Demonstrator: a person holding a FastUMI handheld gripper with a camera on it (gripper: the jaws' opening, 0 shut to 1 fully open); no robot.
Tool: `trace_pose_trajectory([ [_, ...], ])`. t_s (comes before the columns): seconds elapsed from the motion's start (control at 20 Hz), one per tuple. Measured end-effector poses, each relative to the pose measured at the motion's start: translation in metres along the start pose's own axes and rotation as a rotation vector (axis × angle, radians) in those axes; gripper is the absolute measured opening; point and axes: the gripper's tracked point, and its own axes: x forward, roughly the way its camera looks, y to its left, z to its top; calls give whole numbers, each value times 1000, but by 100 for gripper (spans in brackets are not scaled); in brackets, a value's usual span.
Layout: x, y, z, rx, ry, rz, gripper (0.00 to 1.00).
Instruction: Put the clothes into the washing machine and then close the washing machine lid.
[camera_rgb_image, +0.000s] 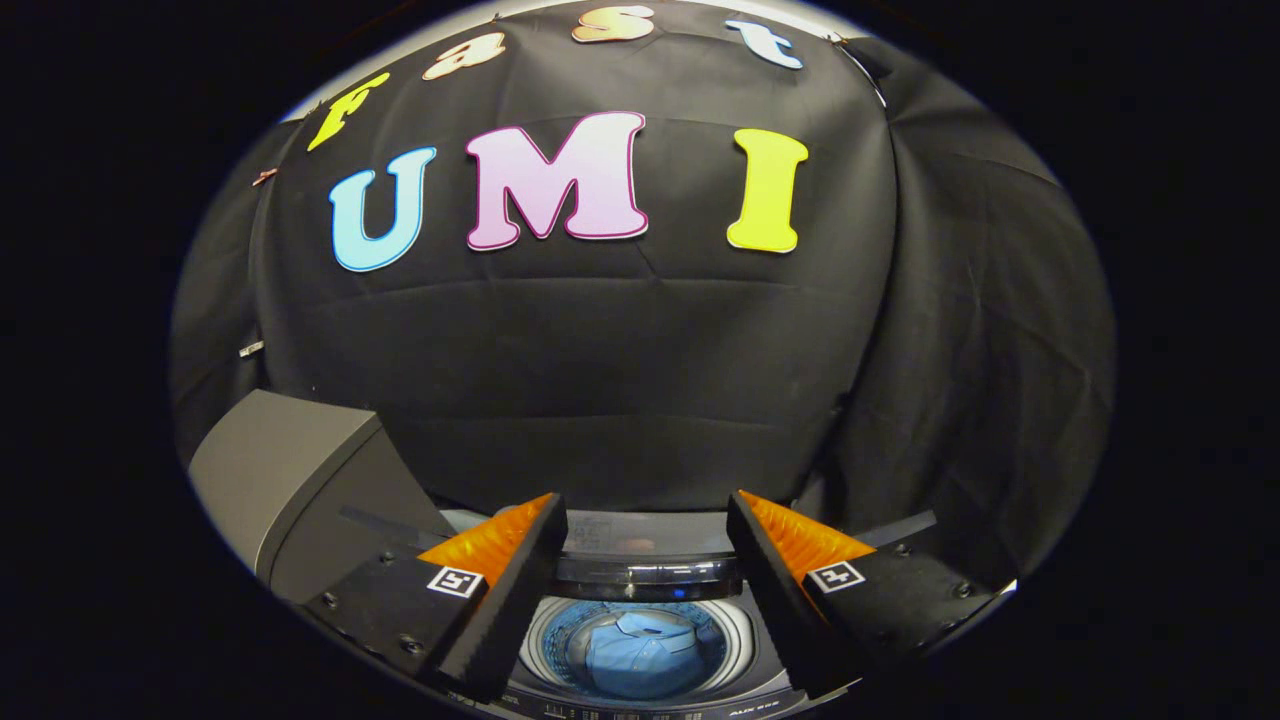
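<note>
Blue clothes already inside washing machine drum, below tongs. Tongs spread wide, gripping nothing. Lid raised behind opening (apparently folded back); closing remains.

The open-topped white washing machine is sitting at the bottom centre of the frame, with the crumpled blue garment lying inside its round drum. The gripper is hanging above it, fingers spread wide apart, the drum showing between them. The grey box-shaped cabinet is standing at lower left, beside the machine
</note>
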Motion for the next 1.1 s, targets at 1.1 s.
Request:
trace_pose_trajectory([
  [1.1, -32, 26, -48, -1, 121, 67, 99],
])
